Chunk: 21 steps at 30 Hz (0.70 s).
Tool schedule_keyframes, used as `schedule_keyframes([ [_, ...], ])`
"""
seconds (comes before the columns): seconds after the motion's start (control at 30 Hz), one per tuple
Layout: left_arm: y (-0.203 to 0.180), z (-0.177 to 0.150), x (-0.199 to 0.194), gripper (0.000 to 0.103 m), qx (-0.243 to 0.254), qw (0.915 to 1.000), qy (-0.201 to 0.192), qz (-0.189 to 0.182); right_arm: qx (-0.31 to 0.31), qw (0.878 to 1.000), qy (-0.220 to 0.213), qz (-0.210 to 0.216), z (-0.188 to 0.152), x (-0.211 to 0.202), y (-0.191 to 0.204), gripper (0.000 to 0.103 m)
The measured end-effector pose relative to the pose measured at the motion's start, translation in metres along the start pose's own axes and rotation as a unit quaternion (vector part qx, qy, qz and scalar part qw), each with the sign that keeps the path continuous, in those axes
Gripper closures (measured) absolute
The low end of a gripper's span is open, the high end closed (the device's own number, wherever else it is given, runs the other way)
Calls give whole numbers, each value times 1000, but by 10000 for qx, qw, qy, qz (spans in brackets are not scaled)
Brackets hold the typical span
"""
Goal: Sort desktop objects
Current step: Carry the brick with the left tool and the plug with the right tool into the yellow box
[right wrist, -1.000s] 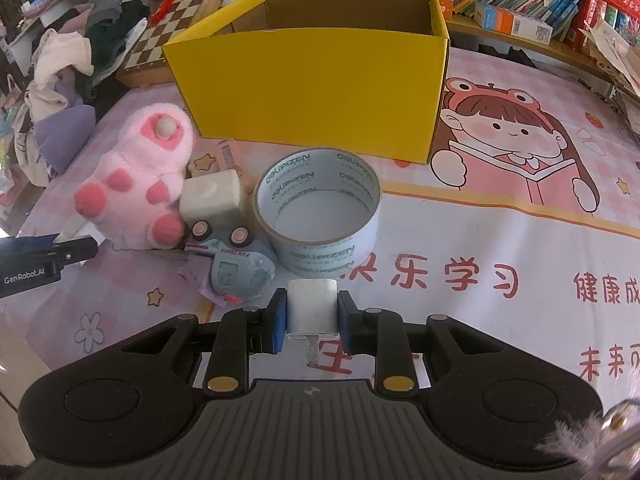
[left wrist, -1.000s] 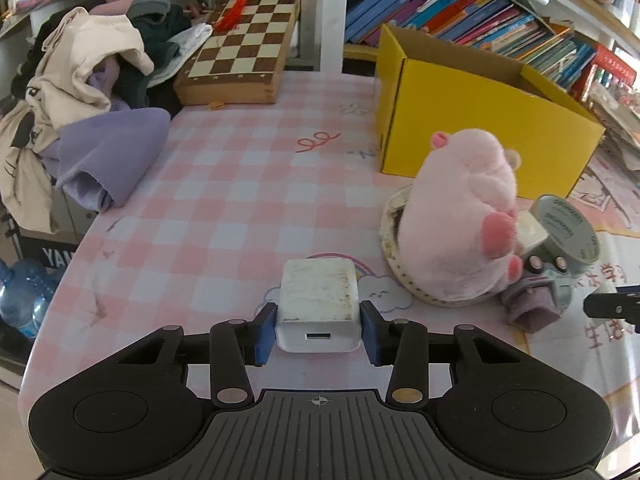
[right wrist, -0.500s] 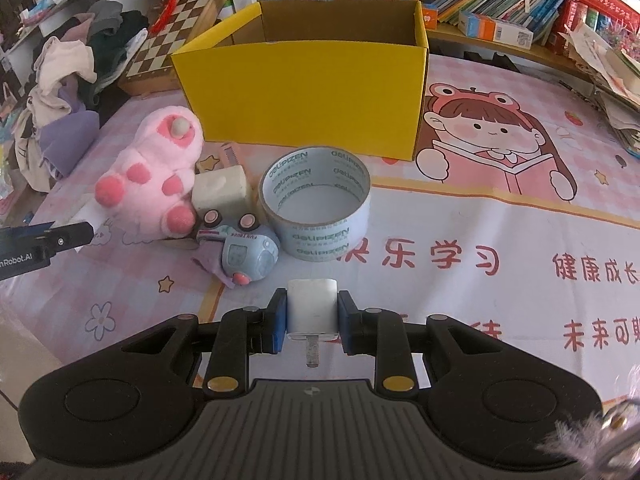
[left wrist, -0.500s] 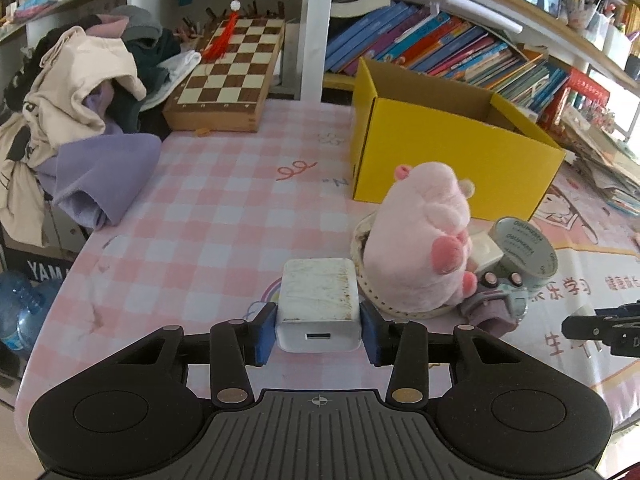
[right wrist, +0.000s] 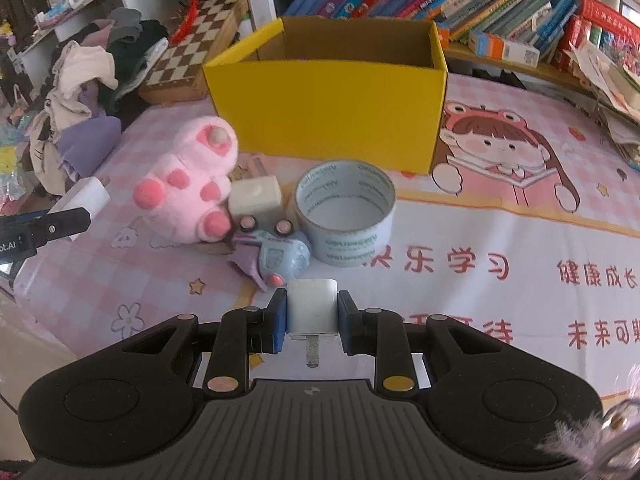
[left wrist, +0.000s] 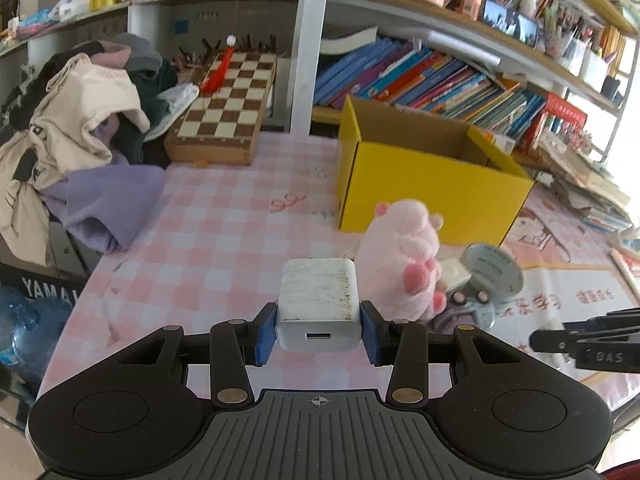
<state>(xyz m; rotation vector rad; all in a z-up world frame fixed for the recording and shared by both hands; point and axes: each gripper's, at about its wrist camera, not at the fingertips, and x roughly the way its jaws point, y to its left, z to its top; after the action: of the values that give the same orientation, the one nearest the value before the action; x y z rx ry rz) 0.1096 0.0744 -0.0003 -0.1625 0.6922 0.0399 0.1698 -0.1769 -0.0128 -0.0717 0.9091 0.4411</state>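
Observation:
My left gripper (left wrist: 318,334) is shut on a large white USB charger block (left wrist: 318,306), held above the pink checked tablecloth (left wrist: 208,240). A small white plug adapter (right wrist: 312,310) with a metal prong sits clamped in my right gripper (right wrist: 312,320). On the table lie a pink plush toy (right wrist: 188,184), a white cube (right wrist: 254,198), a blue toy mouse (right wrist: 276,258) and a tape roll (right wrist: 346,214). Behind them stands an open yellow cardboard box (right wrist: 332,108), its inside bare in the right wrist view. The left gripper's tip (right wrist: 48,222) shows at the left edge of that view.
A wooden chessboard (left wrist: 226,108) lies at the back left beside a heap of clothes (left wrist: 80,132). Shelves of books (left wrist: 420,76) run behind the box. A cartoon mat (right wrist: 520,220) covers the table's right part. A water bottle (left wrist: 20,332) stands below the left edge.
Both grippers have risen and drawn back from the table with their loads still held; the box, plush toy and tape roll look smaller and lower in each view.

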Motion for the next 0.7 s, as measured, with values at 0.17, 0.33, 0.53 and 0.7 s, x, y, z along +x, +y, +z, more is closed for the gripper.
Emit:
schedule_keyframes([
  [0.17,-3,15,-12,62,-118,9993,-295,-174,-37,9999,-146,48,9,-9,3,79],
  [0.33,-9,28,-14,62,-143,9983,-424,-379,-124,9996,-252,80,19,-13,2,79],
  [0.53,-21,43,-6,62,-80,9976,-468,-496,-331,9988,-334,145,35,-13,-2,79],
  [0.7,-35,56,-1,62,64,9969,-561,-549,-555,9970,-492,206,52,-15,-6,79],
])
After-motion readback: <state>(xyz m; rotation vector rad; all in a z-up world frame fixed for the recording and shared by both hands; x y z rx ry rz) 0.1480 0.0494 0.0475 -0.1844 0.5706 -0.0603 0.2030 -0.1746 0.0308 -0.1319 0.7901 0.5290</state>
